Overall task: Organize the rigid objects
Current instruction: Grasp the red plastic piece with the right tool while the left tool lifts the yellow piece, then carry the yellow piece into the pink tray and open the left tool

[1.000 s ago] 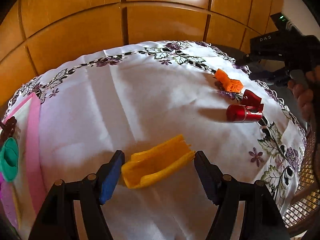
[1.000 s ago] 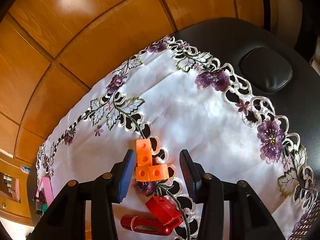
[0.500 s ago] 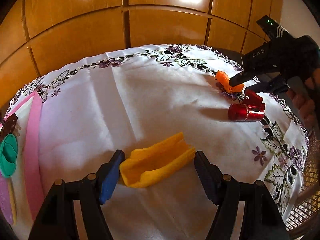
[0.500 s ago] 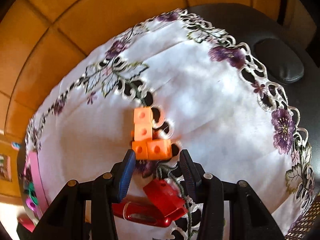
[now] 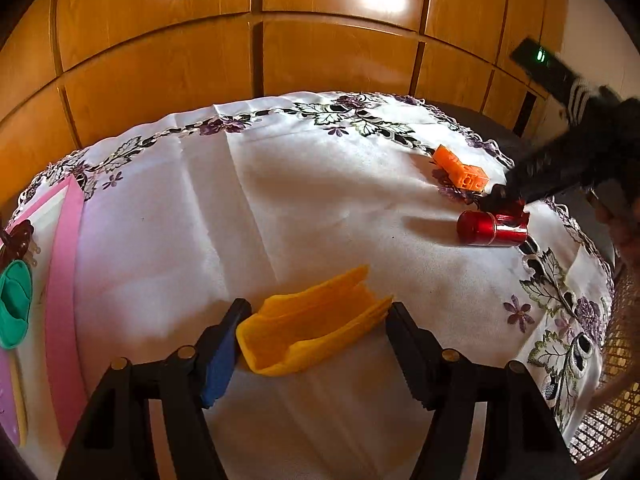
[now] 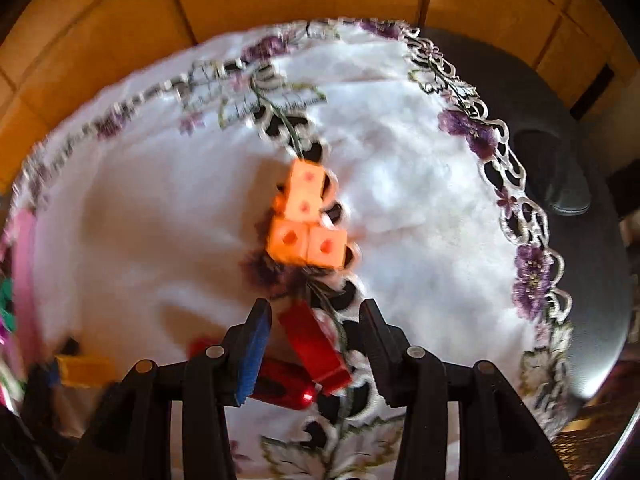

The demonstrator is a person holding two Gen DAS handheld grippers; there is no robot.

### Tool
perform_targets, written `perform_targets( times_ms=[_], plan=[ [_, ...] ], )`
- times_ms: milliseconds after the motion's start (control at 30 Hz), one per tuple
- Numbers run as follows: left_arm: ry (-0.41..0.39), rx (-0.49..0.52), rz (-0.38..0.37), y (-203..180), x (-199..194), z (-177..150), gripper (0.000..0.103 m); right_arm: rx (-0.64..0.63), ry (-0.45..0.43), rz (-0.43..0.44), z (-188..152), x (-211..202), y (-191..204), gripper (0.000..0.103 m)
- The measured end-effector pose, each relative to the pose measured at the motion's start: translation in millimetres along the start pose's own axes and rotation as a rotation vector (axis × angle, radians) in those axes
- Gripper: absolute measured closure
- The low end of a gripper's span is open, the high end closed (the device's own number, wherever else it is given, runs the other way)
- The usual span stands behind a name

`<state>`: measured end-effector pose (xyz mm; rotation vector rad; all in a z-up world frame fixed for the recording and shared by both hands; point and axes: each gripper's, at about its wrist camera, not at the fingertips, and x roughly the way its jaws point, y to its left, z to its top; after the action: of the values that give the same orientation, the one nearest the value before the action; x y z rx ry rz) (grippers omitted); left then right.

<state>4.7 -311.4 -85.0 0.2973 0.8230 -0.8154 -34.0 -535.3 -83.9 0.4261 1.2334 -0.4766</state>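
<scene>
My left gripper (image 5: 312,336) is open, its jaws on either side of a yellow scoop-shaped piece (image 5: 308,332) lying on the white embroidered tablecloth (image 5: 280,208). My right gripper (image 6: 316,340) is open, its jaws on either side of a red block (image 6: 314,348) that leans on a red cylinder (image 6: 280,384). The orange block cluster (image 6: 306,220) lies just beyond its fingertips. In the left wrist view the right gripper (image 5: 504,196) reaches down at the red cylinder (image 5: 490,229), beside the orange blocks (image 5: 462,168).
A pink tray (image 5: 60,280) with a green piece (image 5: 14,304) and a dark brown piece (image 5: 18,240) sits at the table's left edge. Wooden panelling (image 5: 320,40) stands behind. A black padded seat (image 6: 560,184) lies beyond the cloth's right edge.
My right gripper has pulled back from the orange blocks and come down around the red block. My left gripper has barely moved around the yellow piece.
</scene>
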Motion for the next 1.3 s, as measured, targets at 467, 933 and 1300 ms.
perform_targets(
  times_ms=[467,933,1300],
  plan=[
    [-0.016,0.0,0.004,-1.8,-1.6,-2.5,0.034,-0.175,-0.101,0.202,17.8,4.1,74.1,0.089],
    [-0.016,0.007,0.028,-2.4,-2.5,-1.7,0.034,-0.362,-0.178,0.069,4.9,6.9,105.2,0.089],
    [-0.055,-0.058,0.027,-1.2,-41.3,12.3,0.034,-0.402,-0.2,0.05,0.7,5.9,106.3,0.089]
  ],
)
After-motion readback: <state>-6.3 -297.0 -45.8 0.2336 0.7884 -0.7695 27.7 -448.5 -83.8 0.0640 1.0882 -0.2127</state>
